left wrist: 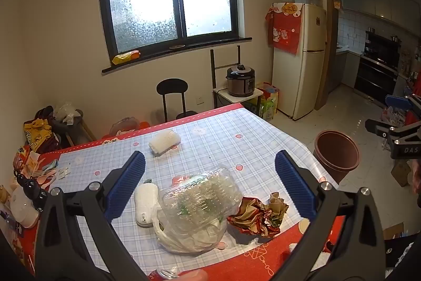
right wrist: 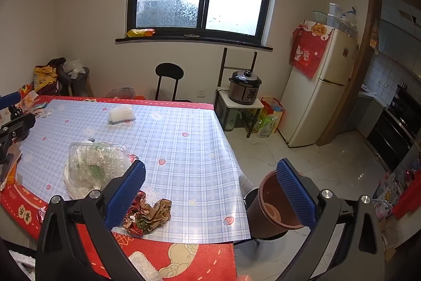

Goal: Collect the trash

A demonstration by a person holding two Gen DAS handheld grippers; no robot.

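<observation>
A clear plastic clamshell box [left wrist: 200, 199] lies on a white plastic bag [left wrist: 189, 236] near the front of the checked table [left wrist: 223, 146]. To its right sits a crumpled brown and red wrapper [left wrist: 257, 215], to its left a white packet [left wrist: 143, 204]. A white foam piece [left wrist: 164, 141] lies farther back. My left gripper [left wrist: 210, 186] hovers open over the box, its pads apart from it. My right gripper [right wrist: 210, 194] is open and holds nothing, between the wrapper [right wrist: 150, 215] and a brown bin [right wrist: 273, 204] on the floor by the table's right corner.
A fridge [right wrist: 315, 86], a rice cooker [right wrist: 244, 88] on a small stand and a black stool [right wrist: 168, 75] stand beyond the table. Bags and clutter crowd the table's left edge [left wrist: 34, 170]. White tile floor surrounds the bin [left wrist: 336, 154].
</observation>
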